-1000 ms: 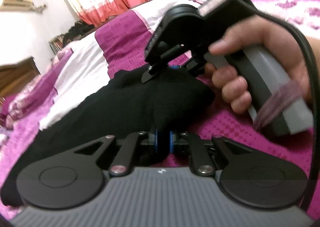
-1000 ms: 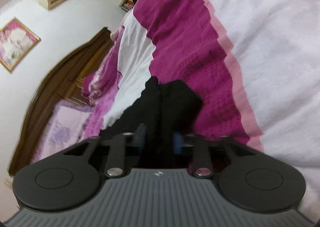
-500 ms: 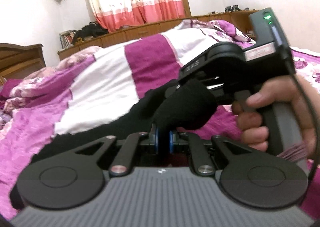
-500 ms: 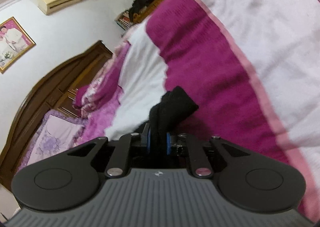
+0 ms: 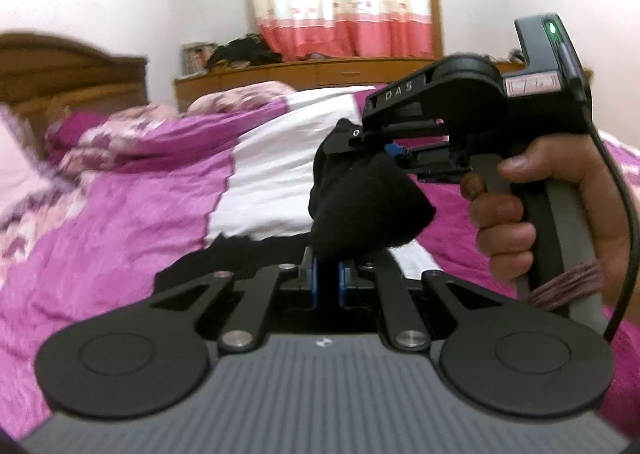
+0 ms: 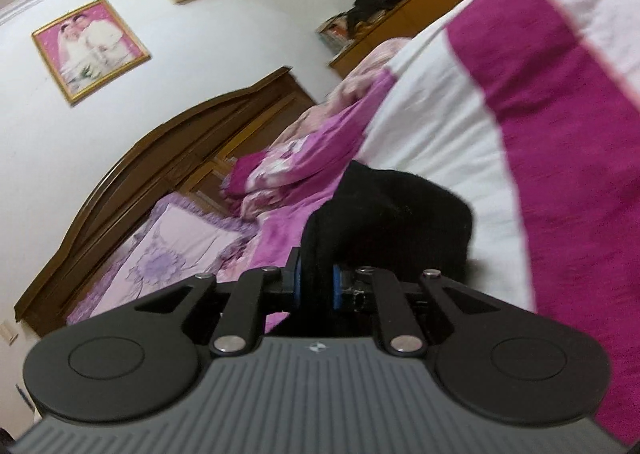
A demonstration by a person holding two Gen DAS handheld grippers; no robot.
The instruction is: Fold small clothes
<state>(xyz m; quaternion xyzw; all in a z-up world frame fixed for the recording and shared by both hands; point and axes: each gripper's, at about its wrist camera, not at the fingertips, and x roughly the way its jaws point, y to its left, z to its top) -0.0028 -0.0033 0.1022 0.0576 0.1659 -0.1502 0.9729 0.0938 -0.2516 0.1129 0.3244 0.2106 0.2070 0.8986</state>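
Early stage, by the look of it: no finished fold visible. Black garment (image 5: 360, 206) lifted above the bed (image 5: 120, 214), clamped by left gripper (image 5: 328, 274) at 6 o'clock and by right gripper (image 6: 316, 286); laying flat and creasing still ahead.

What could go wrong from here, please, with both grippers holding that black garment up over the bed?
1. The left gripper pinches only a narrow bunch of the black garment, so it may slip out.
2. The right gripper grips close beside it; the two could collide.
3. The garment's tail trails on the bedspread and may drag into a crooked fold.
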